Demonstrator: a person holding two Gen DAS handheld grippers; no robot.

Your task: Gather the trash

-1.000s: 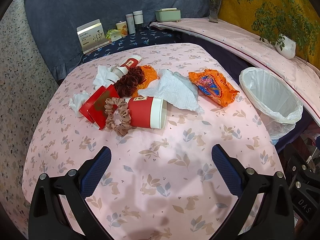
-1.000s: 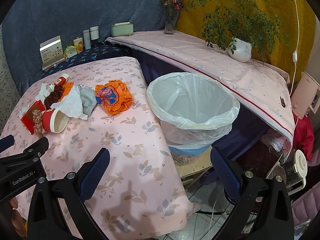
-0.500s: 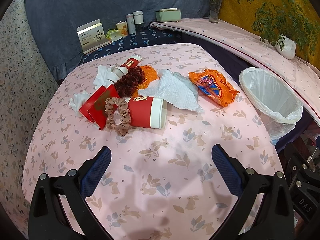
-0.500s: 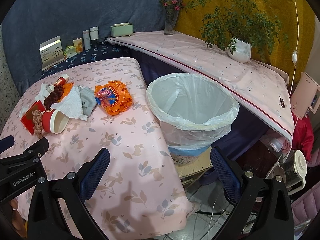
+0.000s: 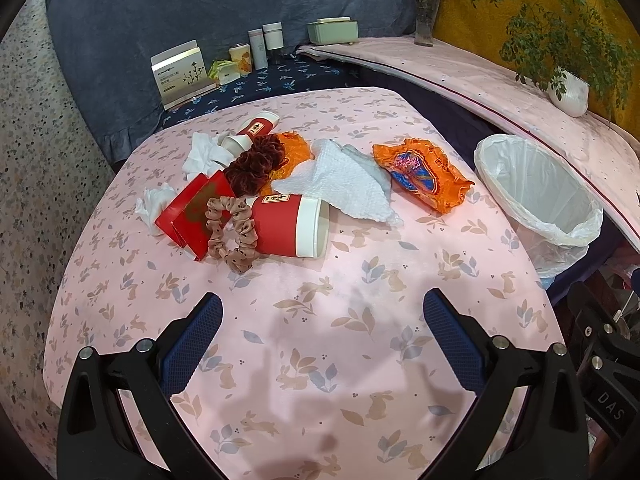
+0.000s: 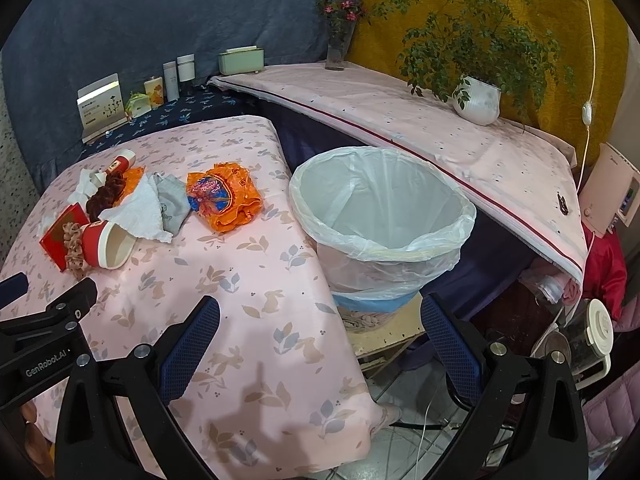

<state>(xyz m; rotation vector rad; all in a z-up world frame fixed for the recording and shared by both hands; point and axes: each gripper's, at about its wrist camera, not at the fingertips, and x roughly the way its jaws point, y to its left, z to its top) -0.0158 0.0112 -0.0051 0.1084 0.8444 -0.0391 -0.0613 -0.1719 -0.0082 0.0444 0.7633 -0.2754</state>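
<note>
A pile of trash lies on the pink tablecloth [image 5: 320, 340]. A red paper cup [image 5: 290, 230] lies on its side, also in the right wrist view [image 6: 106, 244]. Behind it are a white napkin [image 5: 340, 186], an orange snack wrapper [image 5: 422, 174] [image 6: 222, 198], a second red cup [image 5: 252, 130], crumpled tissues [image 5: 154, 202] and red cards [image 5: 192, 212]. A bin with a white liner [image 6: 380, 216] [image 5: 538, 194] stands at the table's right edge. My left gripper [image 5: 322, 316] is open and empty above the cloth, short of the cup. My right gripper [image 6: 320, 320] is open and empty near the bin.
A tan scrunchie [image 5: 232, 234] and a dark red scrunchie [image 5: 254, 164] lie among the trash. Bottles and a card stand [image 5: 182, 70] sit on the far blue shelf. A potted plant [image 6: 478, 98] and a vase [image 6: 338, 46] stand on the side ledge. Clutter lies on the floor at right.
</note>
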